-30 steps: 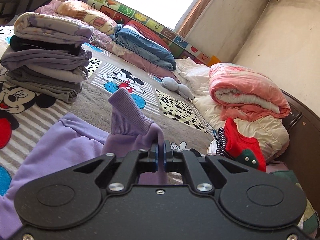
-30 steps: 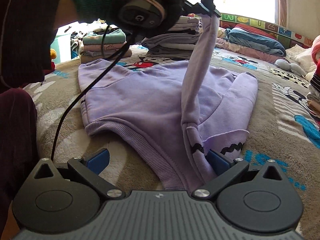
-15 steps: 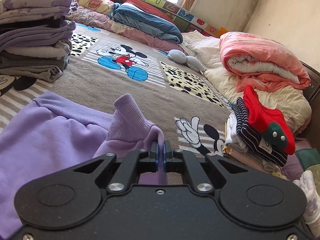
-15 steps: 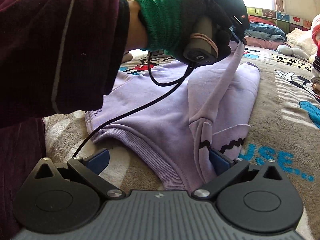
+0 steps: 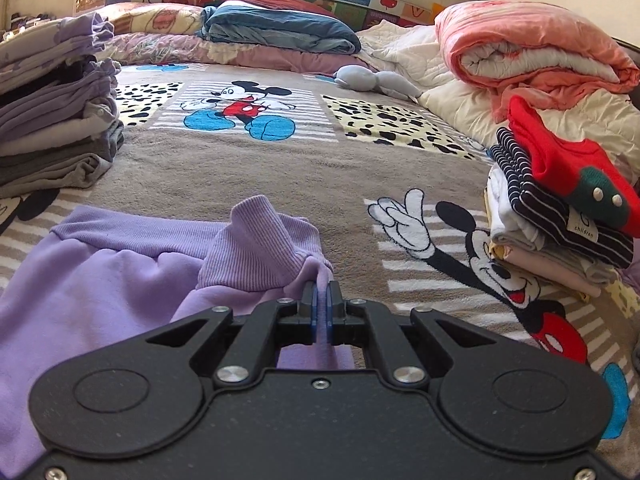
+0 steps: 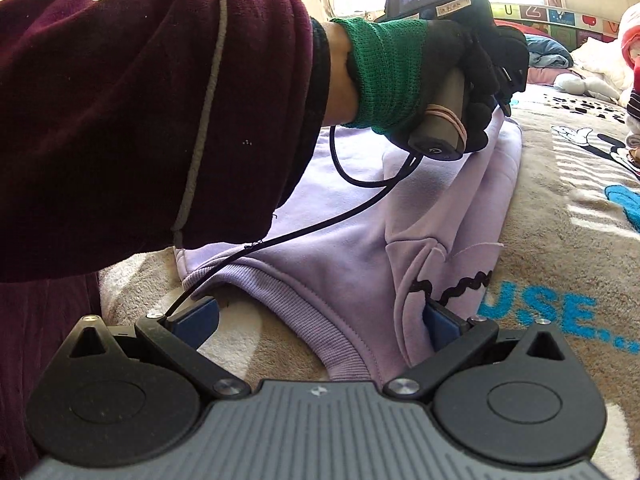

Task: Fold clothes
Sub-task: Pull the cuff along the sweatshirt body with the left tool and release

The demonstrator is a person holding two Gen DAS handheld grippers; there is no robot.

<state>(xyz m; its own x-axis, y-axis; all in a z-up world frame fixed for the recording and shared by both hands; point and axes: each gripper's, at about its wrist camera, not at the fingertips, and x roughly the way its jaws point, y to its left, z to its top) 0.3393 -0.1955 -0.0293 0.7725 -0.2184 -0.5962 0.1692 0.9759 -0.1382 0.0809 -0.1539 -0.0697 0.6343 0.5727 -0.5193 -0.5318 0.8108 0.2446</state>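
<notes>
Purple sleeve (image 5: 256,248) between left hand-held gripper (image 5: 320,292) pads

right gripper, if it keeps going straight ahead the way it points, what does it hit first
Most likely the lilac sweatshirt: its ribbed hem lies directly between the open right gripper fingers, nothing nearer in that line.

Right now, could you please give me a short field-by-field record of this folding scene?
Garment: lilac sweatshirt lying on the cartoon blanket
Left gripper: shut on the sweatshirt's sleeve, just behind the ribbed cuff
Right gripper: open, jaws wide either side of the hem
Left hand: gloved, holding the left gripper's handle
Folded stack, blanket's left: greys and purples
Folded stack, blanket's right: red top on striped item
</notes>
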